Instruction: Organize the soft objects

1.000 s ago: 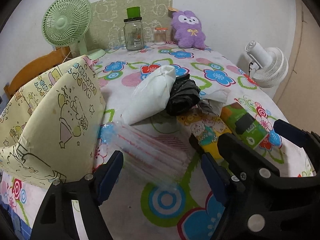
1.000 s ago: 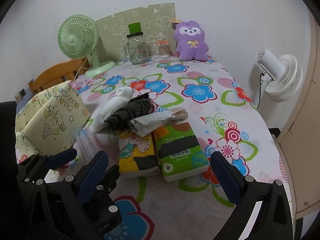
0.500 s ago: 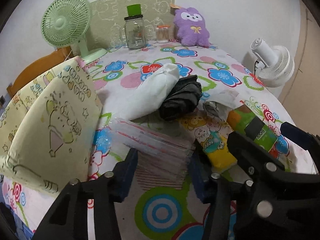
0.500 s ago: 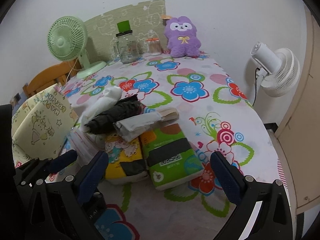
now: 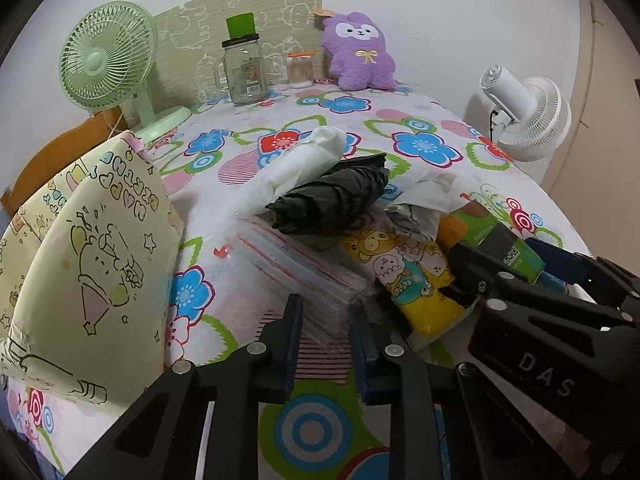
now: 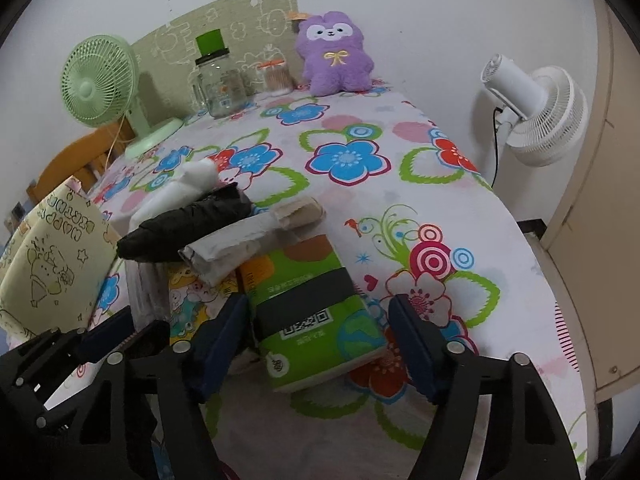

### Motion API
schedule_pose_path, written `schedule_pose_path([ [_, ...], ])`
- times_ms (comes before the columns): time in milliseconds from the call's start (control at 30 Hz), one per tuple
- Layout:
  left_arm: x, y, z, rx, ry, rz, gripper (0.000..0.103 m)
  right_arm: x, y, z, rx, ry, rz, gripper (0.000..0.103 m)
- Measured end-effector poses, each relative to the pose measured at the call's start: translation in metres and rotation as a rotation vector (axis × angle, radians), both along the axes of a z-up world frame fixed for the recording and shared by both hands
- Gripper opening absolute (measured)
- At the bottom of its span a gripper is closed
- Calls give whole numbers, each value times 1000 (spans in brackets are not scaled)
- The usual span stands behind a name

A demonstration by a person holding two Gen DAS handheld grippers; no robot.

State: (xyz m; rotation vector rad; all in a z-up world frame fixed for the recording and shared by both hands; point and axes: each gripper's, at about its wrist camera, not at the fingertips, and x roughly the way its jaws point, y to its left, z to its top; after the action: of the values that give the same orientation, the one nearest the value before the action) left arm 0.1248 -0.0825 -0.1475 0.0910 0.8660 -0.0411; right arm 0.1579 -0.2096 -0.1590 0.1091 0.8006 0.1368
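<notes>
A pile of soft things lies mid-table: a clear plastic pack with red stripes (image 5: pixel 304 268), a yellow cartoon tissue pack (image 5: pixel 412 280), a green tissue pack (image 6: pixel 312 308), a black folded bag (image 5: pixel 332 200), a white roll (image 5: pixel 296 168) and a crumpled white bag (image 6: pixel 240 244). My left gripper (image 5: pixel 326 320) has closed on the near end of the clear pack. My right gripper (image 6: pixel 320 332) is open with its fingers on either side of the green tissue pack, apart from it. It also shows in the left wrist view (image 5: pixel 520 264).
A yellow cartoon paper bag (image 5: pixel 80 264) stands at the left. At the back are a green fan (image 5: pixel 104 64), a glass jar (image 5: pixel 242 68), a small swab jar (image 5: pixel 300 70) and a purple plush (image 5: pixel 360 54). A white fan (image 6: pixel 536 108) stands off the table's right edge.
My left gripper moved forward and closed onto the clear pack. My right gripper moved forward and narrowed around the green tissue pack.
</notes>
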Motion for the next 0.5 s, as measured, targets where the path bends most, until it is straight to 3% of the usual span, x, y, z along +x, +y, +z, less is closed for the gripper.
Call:
schedule_pose_path([
  [67, -1, 0, 1, -8, 2, -4, 15, -1, 3, 1, -3, -2, 9, 60],
  [167, -2, 0, 2, -17, 5, -11, 8, -3, 7, 2, -34, -5, 6, 51],
  [500, -13, 6, 5, -32, 7, -5, 5, -19, 8, 11, -16, -18, -4, 48],
])
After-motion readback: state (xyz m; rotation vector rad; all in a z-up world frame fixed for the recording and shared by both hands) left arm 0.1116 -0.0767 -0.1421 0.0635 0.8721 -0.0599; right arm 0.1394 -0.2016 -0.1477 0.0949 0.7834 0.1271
